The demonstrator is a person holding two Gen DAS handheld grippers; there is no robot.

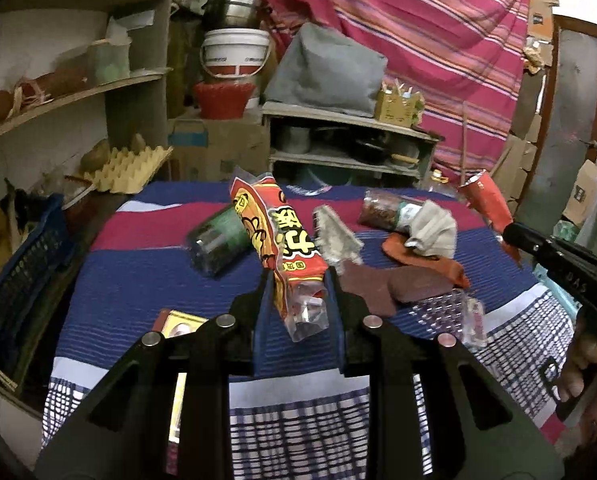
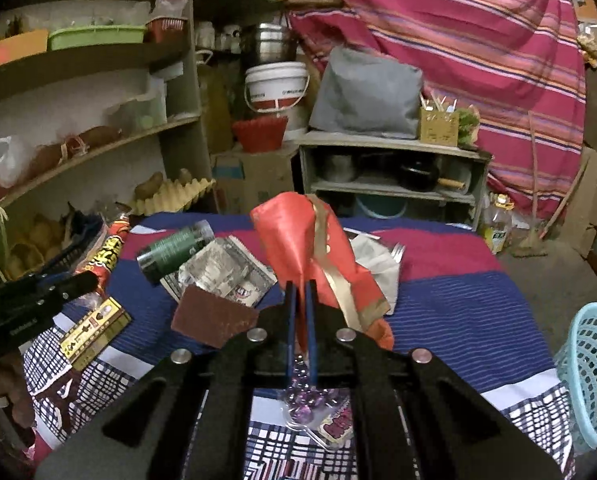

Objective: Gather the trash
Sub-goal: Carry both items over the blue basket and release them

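An orange snack packet (image 1: 276,236) is held between the narrowed jaws of the left gripper (image 1: 298,300), raised above the striped surface (image 1: 138,280). A red wrapper (image 2: 298,248) is pinched in the closed right gripper (image 2: 302,296). A light blue basket (image 2: 590,368) is seen at four o'clock in the right wrist view.

Bare striped cloth (image 2: 458,300) at the table's right offers free passage toward the pale-blue basket (image 2: 590,376). The centre is obstructed by 1 green can (image 2: 174,248), a brown card (image 2: 214,316) and crumpled wrappers (image 2: 226,272).
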